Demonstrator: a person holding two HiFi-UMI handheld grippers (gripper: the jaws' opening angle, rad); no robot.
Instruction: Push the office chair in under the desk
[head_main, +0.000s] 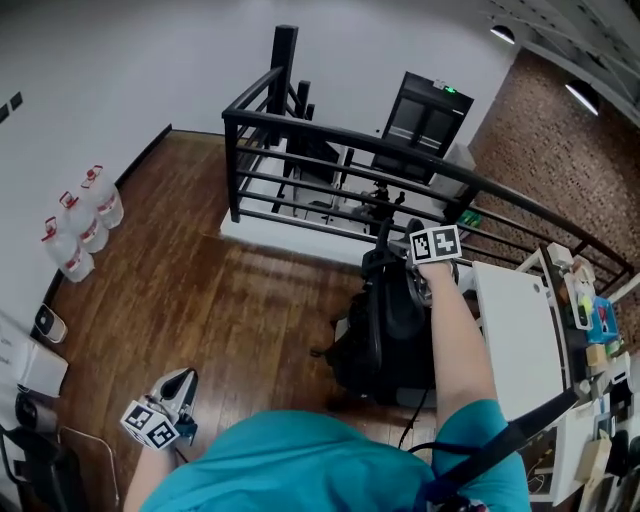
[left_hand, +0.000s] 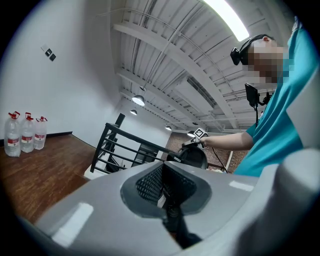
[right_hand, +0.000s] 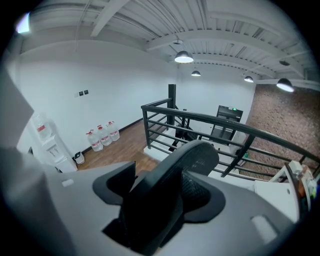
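The office chair (head_main: 385, 335) is black, with a mesh back and a curved mesh headrest (right_hand: 192, 165) on top. It stands just beside the white table (head_main: 510, 330), at the table's long edge, not tucked under it. My right gripper (right_hand: 165, 200) has its fingers clamped on the headrest, which fills the gap between them. My left gripper (left_hand: 164, 192) is well away from the table, its fingers closed with nothing between them.

The head view alone shows the chair whole from above: the back, the dark seat and a leg of the base poking out on the side away from the table. It also shows my right gripper (head_main: 412, 250) at the chair's top and my left gripper (head_main: 178, 392) low down. The right gripper view gives the headrest's weave up close, but nothing of the seat. The left gripper view catches the chair's back (left_hand: 194, 156) from the side, with my arm stretched to it.
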